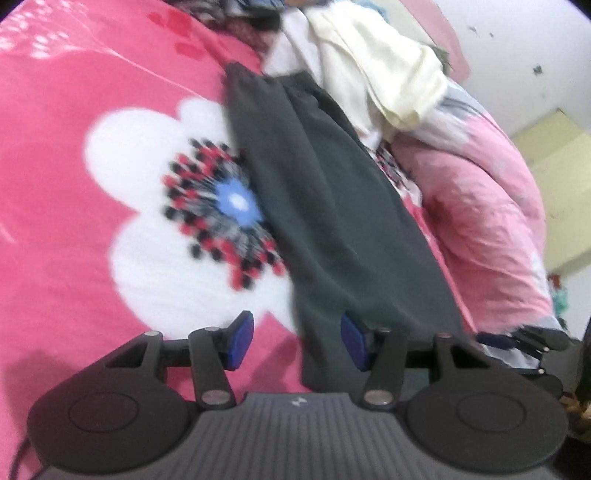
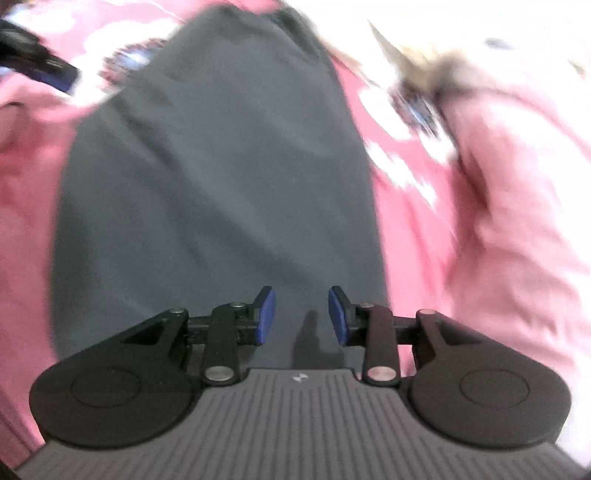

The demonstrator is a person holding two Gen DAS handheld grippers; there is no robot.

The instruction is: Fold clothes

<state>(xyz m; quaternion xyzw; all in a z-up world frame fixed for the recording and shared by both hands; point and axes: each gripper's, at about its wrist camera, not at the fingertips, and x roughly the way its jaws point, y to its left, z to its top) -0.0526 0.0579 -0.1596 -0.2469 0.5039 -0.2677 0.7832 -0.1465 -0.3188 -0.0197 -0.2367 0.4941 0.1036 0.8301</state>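
Note:
A long dark grey garment (image 1: pixel 332 206) lies flat on the pink bedspread (image 1: pixel 55 166), running from near me toward the far clothes pile. My left gripper (image 1: pixel 297 341) hovers open over its near left edge, one blue pad above the spread and the other above the cloth, gripping nothing. In the right wrist view the same garment (image 2: pixel 214 177) fills the middle. My right gripper (image 2: pixel 302 315) hangs open just above it, with nothing between its pads. The right gripper (image 1: pixel 517 343) also shows at the left wrist view's right edge, and the left gripper (image 2: pixel 37 62) at the right wrist view's top left.
A big white flower print (image 1: pixel 177 206) marks the bedspread left of the garment. A cream garment (image 1: pixel 376 66) tops a heap of clothes at the far end. A bunched pink quilt (image 1: pixel 480 206) lies along the right side, with a white wall (image 1: pixel 517 33) behind.

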